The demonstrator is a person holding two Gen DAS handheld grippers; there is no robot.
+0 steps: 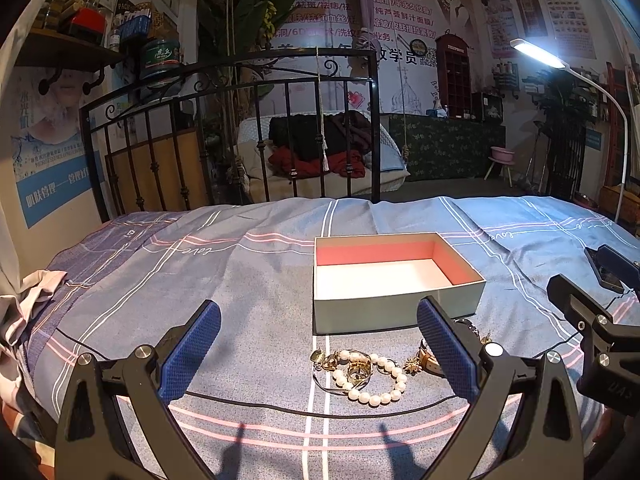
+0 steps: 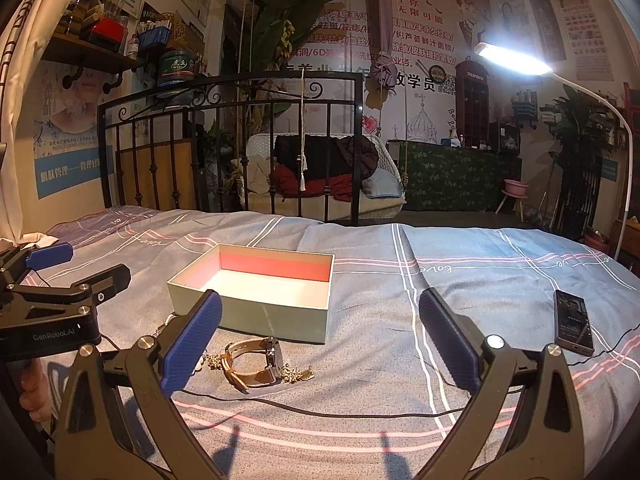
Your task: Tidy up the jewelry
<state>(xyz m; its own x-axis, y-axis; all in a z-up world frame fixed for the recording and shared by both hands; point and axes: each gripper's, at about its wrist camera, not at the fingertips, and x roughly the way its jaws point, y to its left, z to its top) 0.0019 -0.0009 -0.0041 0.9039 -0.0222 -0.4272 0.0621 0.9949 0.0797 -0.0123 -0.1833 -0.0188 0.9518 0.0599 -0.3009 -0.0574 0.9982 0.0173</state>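
Note:
An open pale green box (image 1: 396, 304) with a pink and white inside lies empty on the bed; the right wrist view shows the box (image 2: 276, 316) too. In front of it rests a pile of jewelry: a pearl bracelet (image 1: 374, 376), gold pieces (image 1: 356, 366) and a tan-strap watch (image 2: 256, 360). My left gripper (image 1: 320, 344) is open, its fingers straddling the pile from just above. My right gripper (image 2: 320, 340) is open over bare sheet, the watch just inside its left finger (image 2: 192, 344).
The bed has a grey-blue checked sheet (image 2: 400, 360) and a black iron headboard (image 1: 240, 128). A phone (image 2: 572, 322) lies on the sheet at the right with a black cable (image 2: 320, 410) running across. A white lamp (image 2: 516, 58) arches over the right side.

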